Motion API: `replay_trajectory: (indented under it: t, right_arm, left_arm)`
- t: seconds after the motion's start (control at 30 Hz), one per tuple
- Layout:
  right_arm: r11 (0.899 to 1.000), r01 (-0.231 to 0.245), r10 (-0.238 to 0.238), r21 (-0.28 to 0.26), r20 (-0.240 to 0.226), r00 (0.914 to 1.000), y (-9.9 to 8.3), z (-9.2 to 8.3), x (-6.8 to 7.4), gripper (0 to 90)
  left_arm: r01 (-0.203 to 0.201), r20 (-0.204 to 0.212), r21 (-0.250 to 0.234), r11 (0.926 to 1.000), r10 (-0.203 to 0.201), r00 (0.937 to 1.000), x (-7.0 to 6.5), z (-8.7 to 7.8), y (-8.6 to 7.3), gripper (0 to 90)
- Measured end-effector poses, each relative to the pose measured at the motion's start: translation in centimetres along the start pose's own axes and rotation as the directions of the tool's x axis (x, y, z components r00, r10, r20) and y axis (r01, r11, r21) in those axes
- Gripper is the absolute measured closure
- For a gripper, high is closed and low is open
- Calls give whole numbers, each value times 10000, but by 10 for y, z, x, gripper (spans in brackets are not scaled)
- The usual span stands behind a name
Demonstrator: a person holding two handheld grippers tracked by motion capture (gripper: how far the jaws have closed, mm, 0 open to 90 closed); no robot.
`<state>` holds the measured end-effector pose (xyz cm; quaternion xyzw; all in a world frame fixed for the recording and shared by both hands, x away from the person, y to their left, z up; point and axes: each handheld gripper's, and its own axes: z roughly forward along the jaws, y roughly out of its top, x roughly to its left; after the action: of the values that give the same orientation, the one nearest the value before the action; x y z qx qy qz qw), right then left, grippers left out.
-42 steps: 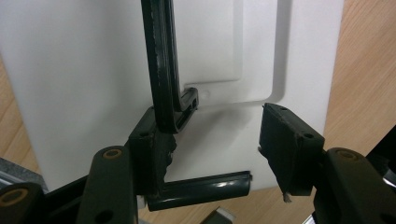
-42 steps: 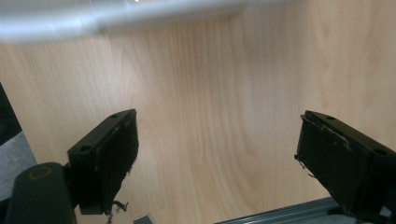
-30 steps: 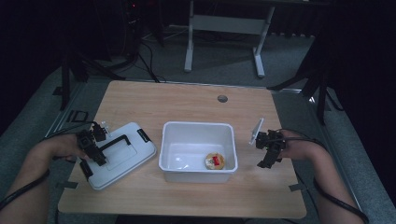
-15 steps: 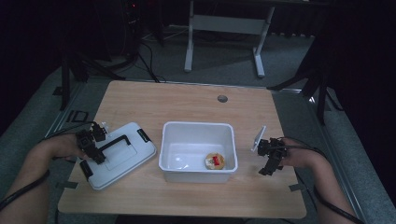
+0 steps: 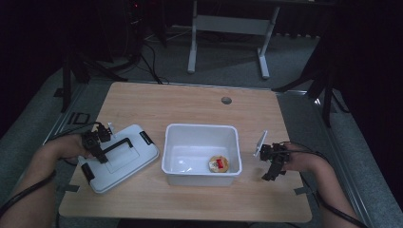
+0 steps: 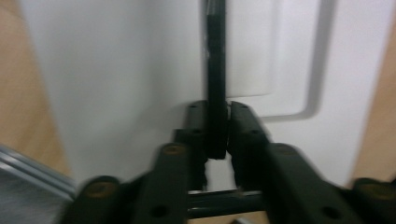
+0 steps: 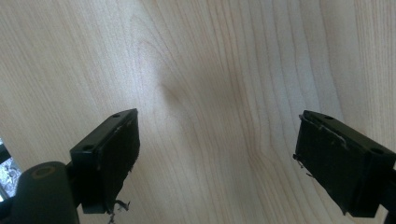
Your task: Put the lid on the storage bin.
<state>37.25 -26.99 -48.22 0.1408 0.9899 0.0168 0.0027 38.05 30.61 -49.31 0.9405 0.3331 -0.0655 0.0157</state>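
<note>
- Left tool (image 5: 97, 142): jaws have just been closing and now clamp the thin black handle bar (image 6: 215, 70) of the flat white plastic lid (image 5: 119, 159), pads pressed against both sides of the bar.
- The lid lies flat on the pale wooden worktop (image 5: 199, 102), at its left front, just beside the white rectangular plastic tub (image 5: 199, 133).
- Left hand (image 5: 64, 147) comes in from the left edge, forearm low over the worktop.
- Right tool (image 5: 273, 164): jaws stand wide apart with bare wood between them, holding nothing.
- Right hand (image 5: 304, 161) rests at the worktop's right front, tool pointing down, just beside the tub.
- A small round item with a red patch (image 5: 218, 164) lies inside the tub.
</note>
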Motion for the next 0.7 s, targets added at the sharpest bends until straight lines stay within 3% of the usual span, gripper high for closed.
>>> replay_trajectory:
  t: [0.23,0.4,0.7]
  right_arm:
    - [10000,-52,52,-12,-114,9999,-4,2,0,135]
    - [9998,-176,176,-47,-73,9998,-8,1,-1,135]
    - [9992,179,-183,-370,-95,9998,-8,1,1,136]
  left_arm:
    - [88,-113,103,9999,-87,9999,0,-3,2,834]
    - [-173,-107,-37,9998,172,9998,-3,-12,-1,835]
    - [-442,-147,-164,9989,440,9989,-11,-35,-12,835]
